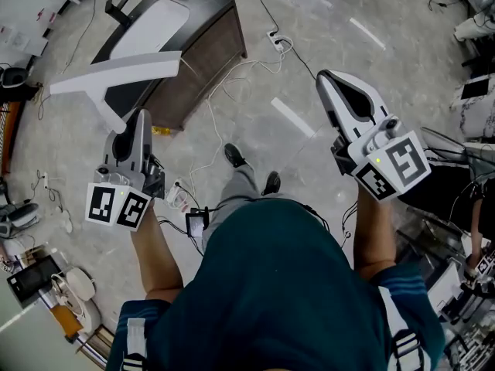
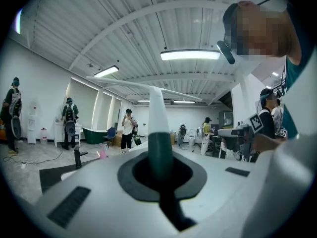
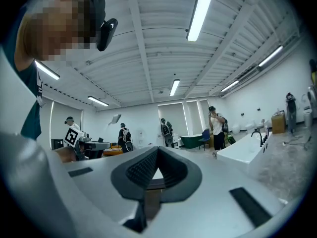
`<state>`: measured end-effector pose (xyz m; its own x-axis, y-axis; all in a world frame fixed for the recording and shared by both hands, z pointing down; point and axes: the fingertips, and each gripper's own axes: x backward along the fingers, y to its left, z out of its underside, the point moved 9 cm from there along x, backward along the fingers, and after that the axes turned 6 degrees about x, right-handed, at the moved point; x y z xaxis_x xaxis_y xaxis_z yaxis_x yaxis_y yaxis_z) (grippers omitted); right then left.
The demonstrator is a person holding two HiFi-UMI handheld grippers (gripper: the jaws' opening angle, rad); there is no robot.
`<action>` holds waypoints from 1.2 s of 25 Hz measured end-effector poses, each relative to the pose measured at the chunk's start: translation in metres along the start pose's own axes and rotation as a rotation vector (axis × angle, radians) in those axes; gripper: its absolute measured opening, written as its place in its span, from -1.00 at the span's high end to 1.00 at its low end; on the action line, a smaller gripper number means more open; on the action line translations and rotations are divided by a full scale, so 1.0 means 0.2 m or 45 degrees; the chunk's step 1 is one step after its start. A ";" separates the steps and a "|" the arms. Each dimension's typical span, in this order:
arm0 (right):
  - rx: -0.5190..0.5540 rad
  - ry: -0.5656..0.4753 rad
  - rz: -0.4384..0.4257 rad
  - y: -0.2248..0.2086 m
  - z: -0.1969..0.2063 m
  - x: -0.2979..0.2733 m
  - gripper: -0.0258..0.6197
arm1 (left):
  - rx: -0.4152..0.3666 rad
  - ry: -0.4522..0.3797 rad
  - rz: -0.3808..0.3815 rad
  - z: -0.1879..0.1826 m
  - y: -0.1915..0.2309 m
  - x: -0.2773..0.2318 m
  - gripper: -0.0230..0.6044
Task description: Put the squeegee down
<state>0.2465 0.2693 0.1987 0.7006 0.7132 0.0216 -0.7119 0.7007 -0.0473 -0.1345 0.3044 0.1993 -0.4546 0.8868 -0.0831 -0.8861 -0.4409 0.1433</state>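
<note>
So the carry step is what's being looked at here: the white T-shaped plastic squeegee with the dark green grip (image 1: 116,72) hasn't been put down yet. It's clamped by its handle in the left gripper (image 1: 138,122), whose jaws are clenched tight round the green part. The white stem runs out past the tips and the long blade sits crosswise beyond them, held in the air off the corner of the dark wooden cabinet (image 1: 201,60) with the white basin (image 1: 151,29). The right gripper (image 1: 326,77) is held well apart, jaws drawn together on nothing. Next, probably, the blade needs to be brought over a flat spot (cabinet top, most likely), lowered until it's resting, and only then should the jaws be let go.
</note>
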 end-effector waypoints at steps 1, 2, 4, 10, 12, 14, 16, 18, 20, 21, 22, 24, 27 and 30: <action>0.006 0.001 0.008 0.00 0.00 0.00 0.91 | 0.001 -0.002 0.010 0.01 0.01 -0.02 0.92; 0.011 0.003 0.017 -0.02 0.00 -0.01 0.91 | 0.003 -0.003 0.019 0.01 0.03 -0.05 0.92; 0.013 0.008 0.035 -0.07 -0.02 -0.07 0.91 | 0.008 -0.002 0.038 -0.01 0.08 -0.14 0.92; 0.029 0.020 0.077 -0.22 -0.09 -0.34 0.91 | 0.026 -0.010 0.091 -0.10 0.30 -0.45 0.92; 0.034 0.012 0.086 -0.23 -0.10 -0.43 0.91 | 0.027 -0.009 0.107 -0.11 0.38 -0.51 0.92; 0.039 0.013 0.093 -0.24 -0.10 -0.52 0.91 | 0.027 -0.011 0.122 -0.12 0.47 -0.57 0.92; 0.047 0.021 0.099 -0.25 -0.11 -0.61 0.91 | 0.031 -0.018 0.133 -0.14 0.54 -0.62 0.92; 0.056 0.024 0.104 -0.26 -0.13 -0.70 0.91 | 0.035 -0.026 0.142 -0.17 0.63 -0.67 0.92; 0.069 0.019 0.110 -0.25 -0.16 -0.78 0.91 | 0.039 -0.034 0.148 -0.19 0.71 -0.70 0.92; 0.075 0.015 0.110 -0.25 -0.17 -0.83 0.91 | 0.042 -0.038 0.150 -0.20 0.76 -0.71 0.92; 0.081 0.011 0.108 -0.24 -0.18 -0.87 0.91 | 0.044 -0.040 0.151 -0.20 0.79 -0.71 0.92; 0.086 0.008 0.099 -0.22 -0.19 -0.95 0.91 | 0.049 -0.041 0.150 -0.21 0.86 -0.72 0.92; 0.091 0.024 0.078 -0.20 -0.19 -1.06 0.91 | 0.060 -0.043 0.144 -0.20 0.94 -0.72 0.92; 0.088 0.041 0.059 -0.20 -0.18 -1.14 0.91 | 0.077 -0.040 0.129 -0.19 1.00 -0.71 0.92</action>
<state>0.1173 0.0771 0.1599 0.6674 0.7446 -0.0112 -0.7443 0.6675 0.0214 -0.2508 0.0842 0.2014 -0.5379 0.8423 -0.0346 -0.8282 -0.5203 0.2084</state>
